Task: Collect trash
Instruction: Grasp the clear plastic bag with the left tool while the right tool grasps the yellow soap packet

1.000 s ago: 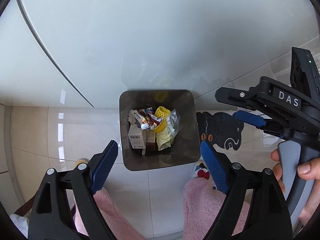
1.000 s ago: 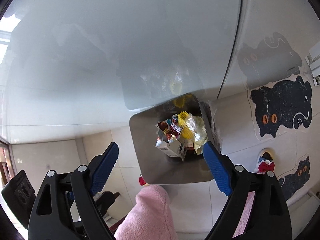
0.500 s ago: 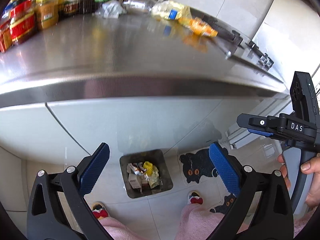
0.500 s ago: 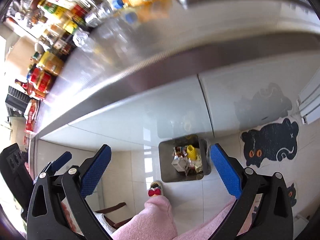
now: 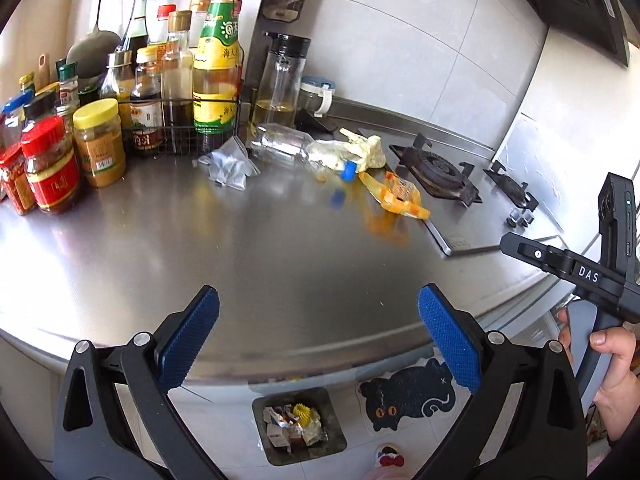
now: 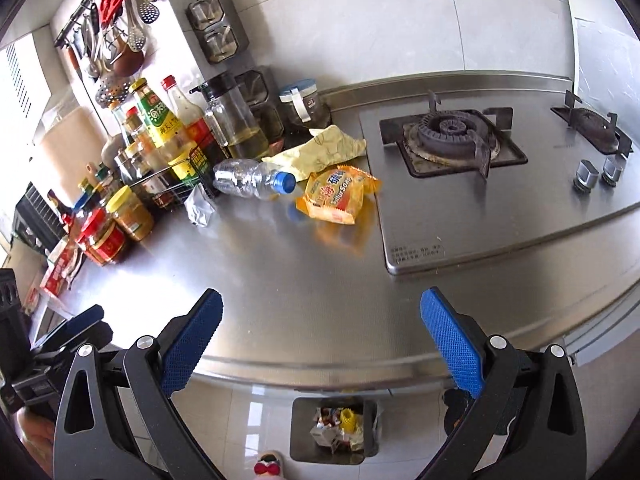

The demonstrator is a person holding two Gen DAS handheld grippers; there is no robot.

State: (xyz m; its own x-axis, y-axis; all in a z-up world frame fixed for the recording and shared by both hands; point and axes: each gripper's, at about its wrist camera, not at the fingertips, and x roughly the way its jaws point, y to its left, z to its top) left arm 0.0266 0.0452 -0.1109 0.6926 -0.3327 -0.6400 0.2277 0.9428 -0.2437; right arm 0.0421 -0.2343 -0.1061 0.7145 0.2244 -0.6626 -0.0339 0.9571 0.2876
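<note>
Trash lies at the back of the steel counter: a clear plastic bottle with a blue cap, an orange snack packet, a yellow wrapper and a silver foil pouch. The grey bin on the floor below holds several wrappers; it also shows in the right wrist view. My left gripper is open and empty above the counter's front edge. My right gripper is open and empty too, beside it.
Sauce bottles and jars crowd the back left, some in a wire rack. A gas hob fills the right side, with knobs. Utensils hang on the wall. A black cat mat lies on the floor.
Both grippers rose and tilted up from over the floor bin to the counter top. The counter and its trash came into view. Both stayed open and empty.
</note>
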